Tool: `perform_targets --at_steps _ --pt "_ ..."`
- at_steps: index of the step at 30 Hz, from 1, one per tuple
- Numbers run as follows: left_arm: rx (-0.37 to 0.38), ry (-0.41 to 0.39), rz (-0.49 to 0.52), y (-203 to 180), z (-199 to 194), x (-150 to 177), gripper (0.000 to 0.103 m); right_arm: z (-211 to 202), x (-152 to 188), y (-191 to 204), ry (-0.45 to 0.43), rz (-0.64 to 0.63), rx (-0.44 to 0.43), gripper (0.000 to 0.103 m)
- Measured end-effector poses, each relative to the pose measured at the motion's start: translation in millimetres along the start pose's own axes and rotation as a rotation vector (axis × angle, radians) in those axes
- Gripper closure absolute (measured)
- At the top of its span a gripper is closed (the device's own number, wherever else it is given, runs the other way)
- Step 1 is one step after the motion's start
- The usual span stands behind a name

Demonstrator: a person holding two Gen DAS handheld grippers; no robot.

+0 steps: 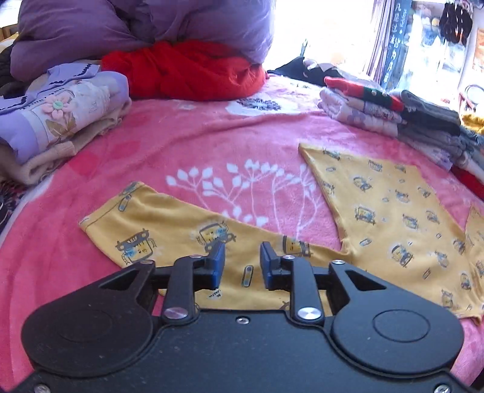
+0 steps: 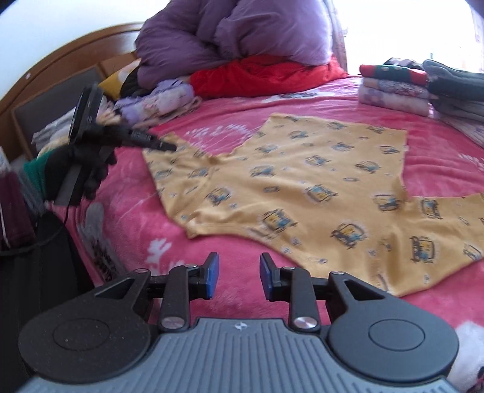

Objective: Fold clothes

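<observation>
A yellow shirt with a robot print (image 2: 302, 187) lies flat on the pink blanket (image 2: 438, 151), both sleeves spread out. In the left wrist view its body (image 1: 387, 211) is at the right and one sleeve (image 1: 151, 223) runs out to the left. My left gripper (image 1: 242, 257) is open just above that sleeve, near where it joins the body, with nothing held between its blue pads. In the right wrist view the left gripper (image 2: 171, 147) shows at the sleeve's end, held by a black-gloved hand (image 2: 72, 169). My right gripper (image 2: 239, 266) is open over the blanket, just short of the shirt's near edge.
Folded clothes are stacked at the left (image 1: 60, 115) and at the right (image 1: 393, 115) of the bed. A red garment (image 1: 187, 72) and a purple duvet (image 1: 145, 24) lie at the back. A wooden headboard (image 2: 60, 69) stands at the far left.
</observation>
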State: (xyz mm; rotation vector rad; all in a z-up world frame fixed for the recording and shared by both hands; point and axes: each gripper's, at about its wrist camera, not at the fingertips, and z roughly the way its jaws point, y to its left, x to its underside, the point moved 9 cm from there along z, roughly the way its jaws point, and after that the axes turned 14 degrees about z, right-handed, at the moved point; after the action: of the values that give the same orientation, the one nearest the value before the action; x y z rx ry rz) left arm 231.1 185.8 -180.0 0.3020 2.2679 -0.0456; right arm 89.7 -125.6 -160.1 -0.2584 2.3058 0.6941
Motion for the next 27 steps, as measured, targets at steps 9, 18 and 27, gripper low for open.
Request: perform_targets --at_steps 9,18,27 --pt "0.014 -0.013 0.048 -38.0 8.1 -13.0 0.055 -23.2 -11.4 -134.4 -0.173 0.578 0.081 0.064" --pt "0.079 -0.122 0.022 -105.4 7.0 -50.4 0.055 -35.5 3.5 -196.1 -0.264 0.790 0.124 0.063" --pt "0.198 -0.102 0.101 -218.7 21.1 -72.7 0.050 -33.4 3.5 -198.3 -0.242 0.731 0.076 0.062"
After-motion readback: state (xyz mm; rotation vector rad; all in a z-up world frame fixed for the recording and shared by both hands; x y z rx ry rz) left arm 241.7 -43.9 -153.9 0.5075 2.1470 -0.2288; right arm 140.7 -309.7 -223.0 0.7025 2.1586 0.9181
